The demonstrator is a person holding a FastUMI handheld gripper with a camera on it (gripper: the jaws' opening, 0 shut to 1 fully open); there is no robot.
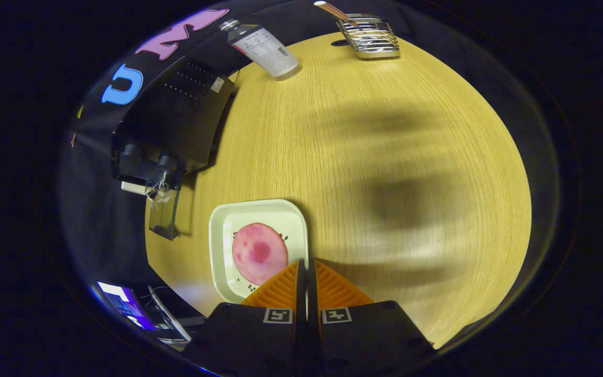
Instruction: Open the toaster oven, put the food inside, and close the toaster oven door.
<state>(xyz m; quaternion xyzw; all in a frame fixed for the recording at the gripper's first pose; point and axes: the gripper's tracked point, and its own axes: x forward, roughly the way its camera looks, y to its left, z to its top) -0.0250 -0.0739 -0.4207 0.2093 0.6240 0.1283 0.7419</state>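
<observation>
- The gripper (306, 264) hangs high above a round wooden table (385, 157), looking down on it; its two fingers are pressed together with only a thin slit between them, and nothing is held there.
- The fingertips sit over the near right edge of a square white plate (223, 230) with rounded corners and small printed sprigs near its rim.
- On that plate lies the food (259, 253), a flat round pink slice with a darker red blotch at its middle; it is just ahead of the fingers and a little to their left, apart from them.
- The toaster oven (176, 120), a black box with rows of vent holes on its top, stands at the far left edge of the table, well beyond the plate.
- Its glass door (164, 212) hangs open, folded down toward the table on the side nearest the plate.
- A clear bottle (265, 50) with a white label stands at the far side of the table, just beside the oven.
- Farther right along the far edge is a wire rack (372, 36) with a striped handle sticking out of it.
- Soft dark shadows fall across the bare wood to the right of the fingers.
</observation>
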